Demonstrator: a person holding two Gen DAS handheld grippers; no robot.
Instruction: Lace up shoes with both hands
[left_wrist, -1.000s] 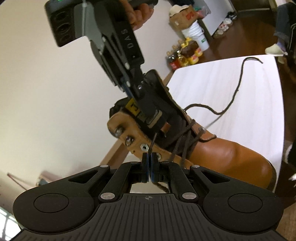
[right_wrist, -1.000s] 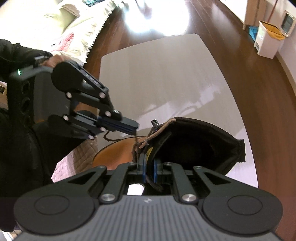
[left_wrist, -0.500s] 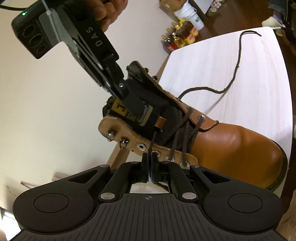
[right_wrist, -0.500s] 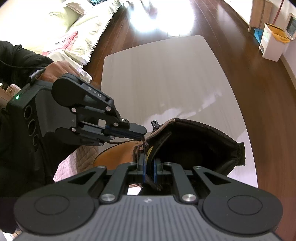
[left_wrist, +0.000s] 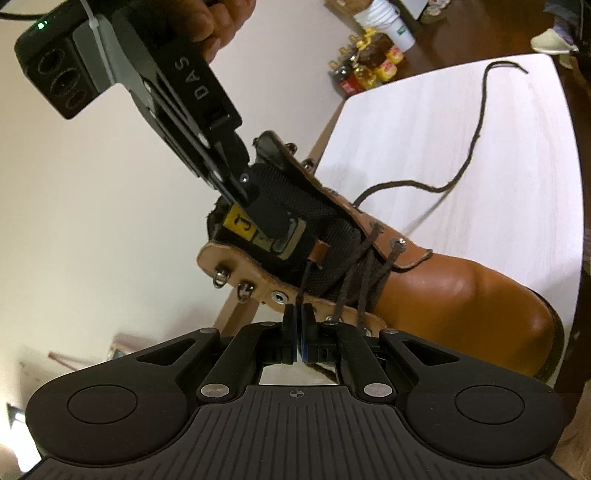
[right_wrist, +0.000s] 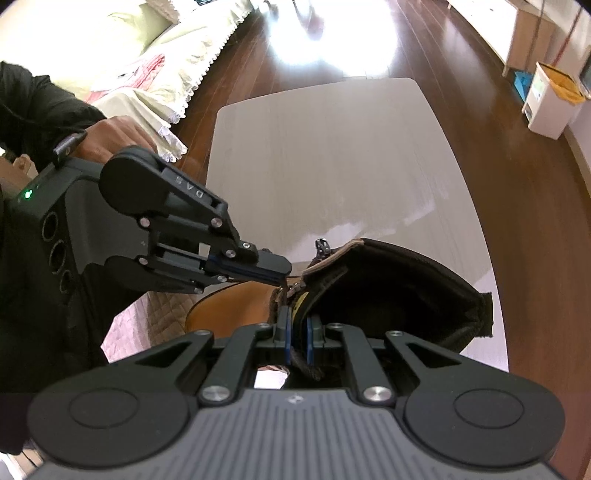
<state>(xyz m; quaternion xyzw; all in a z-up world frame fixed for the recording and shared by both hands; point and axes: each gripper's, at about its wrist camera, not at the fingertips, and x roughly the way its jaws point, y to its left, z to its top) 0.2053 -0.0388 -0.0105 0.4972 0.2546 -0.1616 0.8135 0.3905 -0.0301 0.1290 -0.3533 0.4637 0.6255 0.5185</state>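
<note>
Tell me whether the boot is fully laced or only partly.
Partly laced. The brown lace crosses only the lower eyelets of the boot; the upper eyelet and metal hooks are bare.

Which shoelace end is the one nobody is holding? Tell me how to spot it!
Find the white table with the tan boot on it. From the boot's criss-crossed lacing, one dark lace snakes away over the tabletop towards the far edge. Unlike the short end pinched in the left claw, it lies loose and long.
</note>
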